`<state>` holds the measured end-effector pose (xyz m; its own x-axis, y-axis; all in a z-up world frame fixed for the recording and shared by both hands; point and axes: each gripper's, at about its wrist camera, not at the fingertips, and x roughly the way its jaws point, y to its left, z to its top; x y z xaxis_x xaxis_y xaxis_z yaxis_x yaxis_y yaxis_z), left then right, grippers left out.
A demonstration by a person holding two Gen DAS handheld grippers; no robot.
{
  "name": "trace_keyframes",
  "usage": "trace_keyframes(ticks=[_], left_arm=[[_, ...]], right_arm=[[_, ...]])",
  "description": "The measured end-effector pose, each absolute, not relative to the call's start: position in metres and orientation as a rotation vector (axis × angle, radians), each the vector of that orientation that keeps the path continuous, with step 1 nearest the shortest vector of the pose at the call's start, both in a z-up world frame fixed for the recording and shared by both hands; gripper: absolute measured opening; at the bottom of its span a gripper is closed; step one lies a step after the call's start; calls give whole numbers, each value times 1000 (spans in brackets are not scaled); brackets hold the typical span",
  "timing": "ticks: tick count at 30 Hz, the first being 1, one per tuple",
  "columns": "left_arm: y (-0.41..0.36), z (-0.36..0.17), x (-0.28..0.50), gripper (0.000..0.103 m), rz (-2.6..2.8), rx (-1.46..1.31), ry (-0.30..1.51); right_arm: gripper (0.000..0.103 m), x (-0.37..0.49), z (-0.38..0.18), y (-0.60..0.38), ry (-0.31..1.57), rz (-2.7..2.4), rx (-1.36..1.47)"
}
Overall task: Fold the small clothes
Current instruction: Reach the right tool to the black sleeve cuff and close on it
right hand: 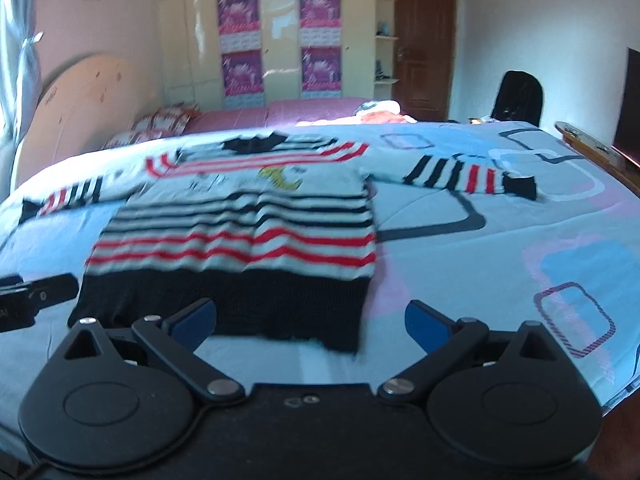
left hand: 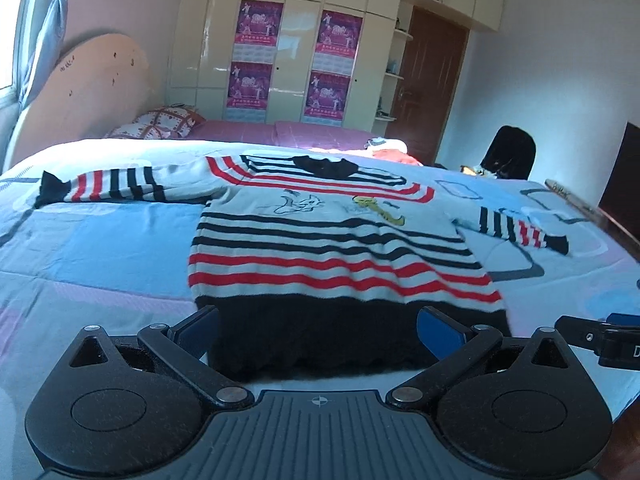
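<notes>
No containers here, just a striped sweater (left hand: 332, 240) spread flat on the blue bedspread (left hand: 100, 240), sleeves out. The left gripper (left hand: 318, 330) is spread wide at the black hem; the right gripper (right hand: 310, 320) gapes wide too, holding nothing. Lots of bare bedspread right of the sweater.

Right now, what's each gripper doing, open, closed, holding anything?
Left gripper: open, holding nothing, at the sweater's black hem.
Right gripper: open, holding nothing.
</notes>
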<state>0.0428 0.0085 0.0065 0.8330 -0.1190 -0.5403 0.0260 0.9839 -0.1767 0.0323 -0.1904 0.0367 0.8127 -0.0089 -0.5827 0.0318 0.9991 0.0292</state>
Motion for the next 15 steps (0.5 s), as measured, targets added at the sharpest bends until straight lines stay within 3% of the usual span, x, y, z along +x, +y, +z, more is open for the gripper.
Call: trace_keyframes(ticks=[13, 15], left_arm=[[-43, -10, 208, 103, -43, -159, 559], [-55, -18, 235, 103, -33, -163, 577]], right_arm=[[94, 155, 38, -382, 437, -243, 363], [71, 185, 27, -417, 433, -279, 414]])
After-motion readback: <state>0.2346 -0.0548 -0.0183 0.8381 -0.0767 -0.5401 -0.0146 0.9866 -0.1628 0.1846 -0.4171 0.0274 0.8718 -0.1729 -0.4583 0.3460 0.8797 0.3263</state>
